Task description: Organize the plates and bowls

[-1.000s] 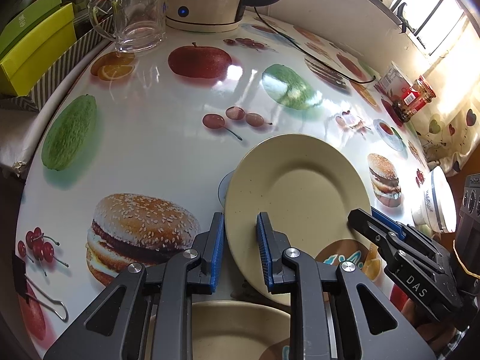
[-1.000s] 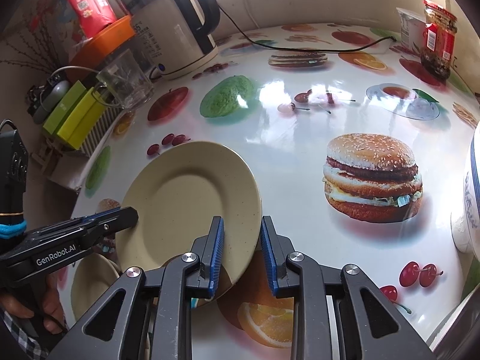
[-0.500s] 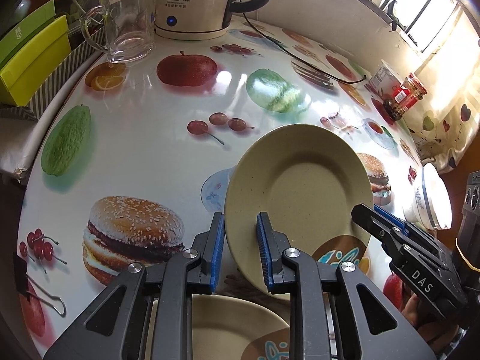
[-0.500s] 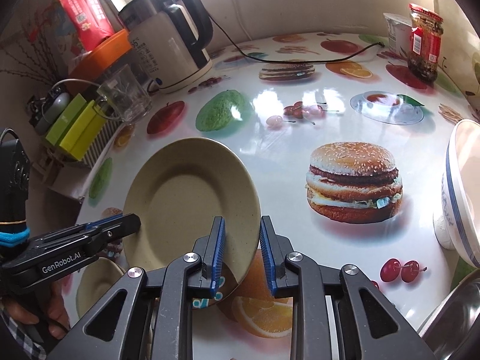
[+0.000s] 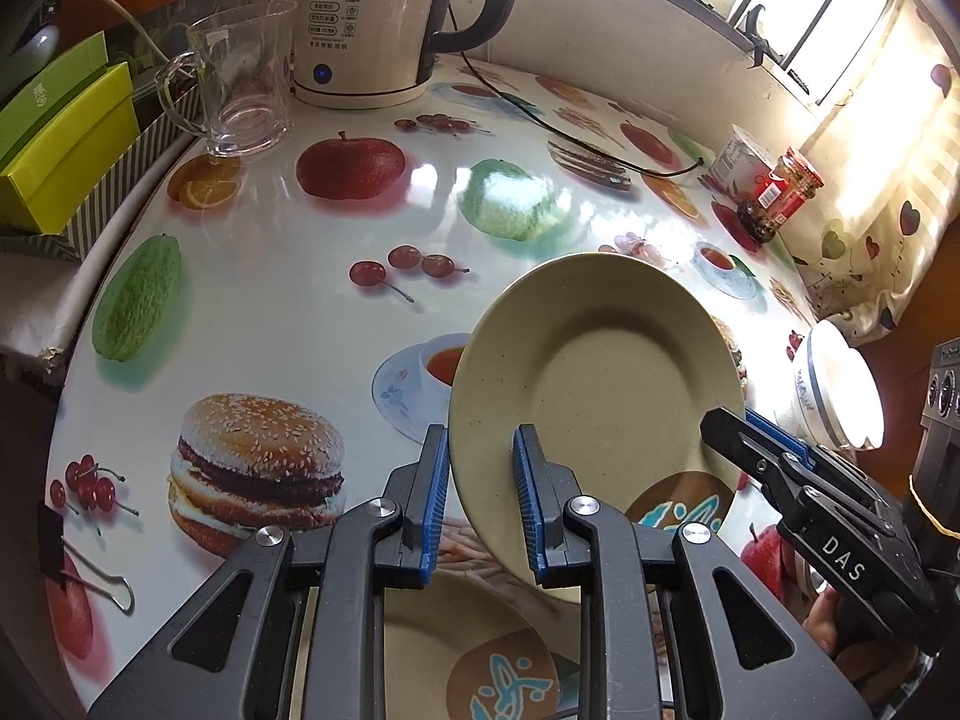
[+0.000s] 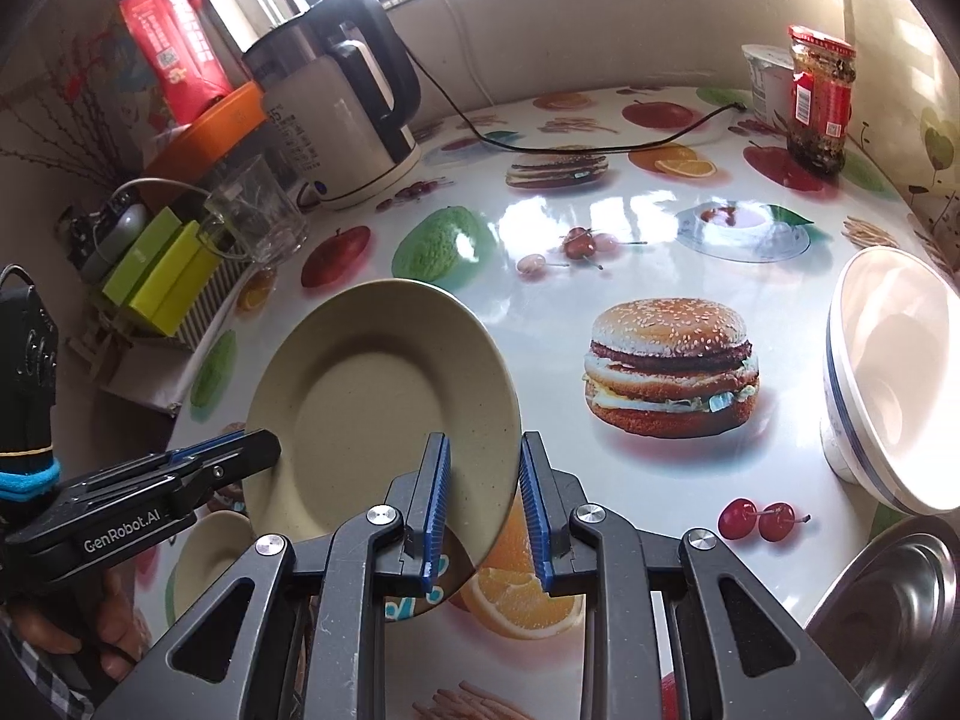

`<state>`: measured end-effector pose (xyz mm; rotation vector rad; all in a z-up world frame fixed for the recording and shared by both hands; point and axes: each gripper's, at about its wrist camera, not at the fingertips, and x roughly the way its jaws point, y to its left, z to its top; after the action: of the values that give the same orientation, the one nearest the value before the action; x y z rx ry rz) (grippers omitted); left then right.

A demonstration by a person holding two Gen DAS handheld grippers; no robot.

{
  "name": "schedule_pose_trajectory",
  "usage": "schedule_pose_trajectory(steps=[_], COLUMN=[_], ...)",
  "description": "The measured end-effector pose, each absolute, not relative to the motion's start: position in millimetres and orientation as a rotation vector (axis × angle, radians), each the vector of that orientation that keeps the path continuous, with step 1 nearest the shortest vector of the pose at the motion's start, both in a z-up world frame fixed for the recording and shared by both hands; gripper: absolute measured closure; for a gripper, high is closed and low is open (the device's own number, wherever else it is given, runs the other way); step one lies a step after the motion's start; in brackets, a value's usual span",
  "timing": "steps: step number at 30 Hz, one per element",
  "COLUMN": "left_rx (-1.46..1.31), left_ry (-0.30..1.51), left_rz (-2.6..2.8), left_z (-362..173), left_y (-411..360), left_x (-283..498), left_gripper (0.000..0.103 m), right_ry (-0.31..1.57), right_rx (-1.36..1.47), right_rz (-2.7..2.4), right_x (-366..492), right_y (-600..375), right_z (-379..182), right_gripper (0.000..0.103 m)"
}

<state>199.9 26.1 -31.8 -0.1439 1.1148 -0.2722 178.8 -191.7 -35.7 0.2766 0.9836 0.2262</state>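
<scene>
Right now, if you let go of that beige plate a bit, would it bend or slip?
Probably no bending: the beige plate keeps its round shape though the left gripper and right gripper pinch only its rim. It may slip, since its surface looks smooth and it hangs tilted above the table. It looks light, perhaps plastic, so likely not very breakable.

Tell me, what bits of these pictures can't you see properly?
- Left wrist view: the second plate below is mostly hidden by the left gripper.
- Right wrist view: the steel bowl is cut off by the picture's edge.
- Right wrist view: the held plate has its lower rim covered by the right gripper.
- Both views: the white bowl is washed out by sunlight, so its inside cannot be read.
</scene>
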Motion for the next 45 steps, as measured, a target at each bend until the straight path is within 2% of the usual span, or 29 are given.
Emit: schedule_pose_trajectory(steps=[21, 45], left_rx=[-0.171, -0.247], left_ry=[1.073, 1.078], left_rz=[-0.247, -0.161], left_z=[-11.1, -25.3], left_y=[48.0, 101.2], left_x=[153.1, 106.4], left_gripper=[0.080, 0.080], right_ry=[0.955, 1.004], right_rx=[0.249, 0.205], right_rz=[0.270, 0.365], right_x=[139.2, 111.2], right_y=[-174.3, -123.0], right_z=[-8.7, -20.5], right_gripper=[0.080, 0.080])
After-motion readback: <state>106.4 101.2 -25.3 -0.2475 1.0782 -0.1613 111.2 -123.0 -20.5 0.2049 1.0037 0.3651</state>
